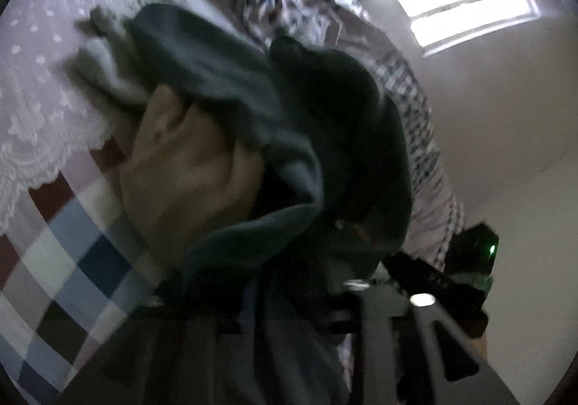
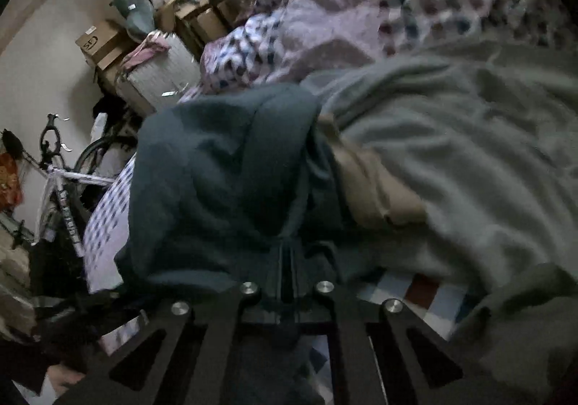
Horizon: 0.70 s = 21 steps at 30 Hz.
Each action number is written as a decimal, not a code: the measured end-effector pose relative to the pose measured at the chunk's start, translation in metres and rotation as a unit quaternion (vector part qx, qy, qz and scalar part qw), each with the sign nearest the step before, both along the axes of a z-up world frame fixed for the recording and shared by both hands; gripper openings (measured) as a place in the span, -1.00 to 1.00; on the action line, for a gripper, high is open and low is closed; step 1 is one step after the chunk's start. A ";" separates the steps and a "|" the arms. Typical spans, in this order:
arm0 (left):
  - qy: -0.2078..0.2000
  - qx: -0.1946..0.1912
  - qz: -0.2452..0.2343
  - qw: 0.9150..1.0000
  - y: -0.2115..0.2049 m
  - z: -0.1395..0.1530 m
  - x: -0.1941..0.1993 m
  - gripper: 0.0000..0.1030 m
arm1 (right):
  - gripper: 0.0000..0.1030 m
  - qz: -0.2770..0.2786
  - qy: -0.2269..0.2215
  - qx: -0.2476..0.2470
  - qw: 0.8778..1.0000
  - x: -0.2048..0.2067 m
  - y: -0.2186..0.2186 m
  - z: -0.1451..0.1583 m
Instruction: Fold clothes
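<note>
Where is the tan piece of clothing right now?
In the right wrist view the tan garment lies right of centre on the bed, tucked between the dark teal garment on its left and the grey-green garment on its right.

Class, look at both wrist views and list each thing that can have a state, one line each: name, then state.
Dark teal garment: bunched, a fold pinched by the right gripper, jaws shut on it.
Tan garment: crumpled, wedged between the teal and grey ones.
Grey garment: rumpled, unfolded on the bed.
Checked quilt: heaped in folds.
Left gripper: teal cloth drapes over it; jaws' state unclear.
</note>
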<state>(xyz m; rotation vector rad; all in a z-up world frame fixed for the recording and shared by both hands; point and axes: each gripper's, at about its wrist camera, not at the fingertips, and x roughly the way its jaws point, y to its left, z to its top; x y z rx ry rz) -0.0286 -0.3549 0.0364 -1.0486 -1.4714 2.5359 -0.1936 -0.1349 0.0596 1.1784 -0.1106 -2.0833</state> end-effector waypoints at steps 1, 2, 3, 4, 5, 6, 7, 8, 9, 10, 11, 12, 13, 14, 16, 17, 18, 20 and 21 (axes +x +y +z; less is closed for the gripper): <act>-0.010 -0.006 -0.006 1.000 0.001 -0.002 -0.003 -0.09 | -0.97 -0.008 0.014 -0.001 1.000 0.003 0.003 0.008; -0.020 -0.012 -0.011 1.000 0.002 -0.004 -0.005 -0.09 | -0.97 -0.017 0.027 -0.002 0.999 0.006 0.007 0.017; -0.024 -0.014 -0.014 1.000 0.005 -0.006 -0.007 -0.09 | -0.98 -0.026 0.041 -0.003 0.999 0.009 0.010 0.025; -0.023 -0.011 -0.015 1.000 0.005 -0.007 -0.006 -0.09 | -0.98 -0.033 0.057 0.001 0.998 0.014 0.013 0.036; -0.020 -0.006 -0.016 1.000 0.005 -0.006 -0.005 -0.09 | -0.98 -0.039 0.068 0.002 0.997 0.017 0.017 0.045; -0.019 -0.003 -0.020 1.000 0.007 -0.007 -0.009 -0.09 | -0.99 -0.046 0.079 0.006 0.996 0.020 0.019 0.052; -0.022 -0.010 -0.021 0.999 0.008 -0.006 -0.011 -0.09 | -1.00 -0.059 0.092 0.011 0.994 0.021 0.023 0.061; -0.026 -0.019 -0.021 0.999 0.009 -0.006 -0.011 -0.09 | -1.00 -0.074 0.105 0.015 0.992 0.023 0.028 0.071; -0.030 -0.027 -0.021 0.999 0.010 -0.005 -0.012 -0.10 | -1.00 -0.089 0.119 0.019 0.989 0.024 0.032 0.081; -0.031 -0.030 -0.021 0.999 0.010 -0.006 -0.011 -0.12 | -1.00 -0.103 0.130 0.023 0.986 0.025 0.037 0.090; -0.034 -0.030 -0.020 0.999 0.009 -0.007 -0.011 -0.13 | -1.00 -0.122 0.144 0.019 0.982 0.024 0.046 0.101; -0.039 -0.030 -0.018 0.999 0.008 -0.008 -0.010 -0.17 | -1.00 -0.132 0.146 0.020 0.980 0.021 0.051 0.109; -0.040 -0.033 -0.017 0.999 0.008 -0.007 -0.009 -0.18 | -1.00 -0.141 0.151 0.022 0.978 0.020 0.056 0.118; -0.041 -0.035 -0.017 0.998 0.008 -0.006 -0.008 -0.18 | -1.00 -0.151 0.158 0.025 0.976 0.019 0.061 0.128; -0.046 -0.047 -0.019 0.998 0.010 -0.004 -0.009 -0.18 | -1.00 -0.164 0.180 0.043 0.969 0.021 0.065 0.145; -0.049 -0.053 -0.020 0.997 0.011 -0.003 -0.009 -0.18 | -1.00 -0.158 0.194 0.047 0.967 0.029 0.063 0.154; -0.050 -0.055 -0.020 0.997 0.011 -0.002 -0.008 -0.18 | -1.00 -0.148 0.207 0.050 0.966 0.038 0.059 0.163; -0.052 -0.055 -0.019 0.997 0.005 0.000 -0.002 -0.18 | -1.00 -0.109 0.221 0.061 0.967 0.058 0.045 0.172; -0.052 -0.053 -0.018 0.997 -0.005 0.000 0.004 -0.18 | -1.00 -0.073 0.220 0.074 0.970 0.069 0.031 0.167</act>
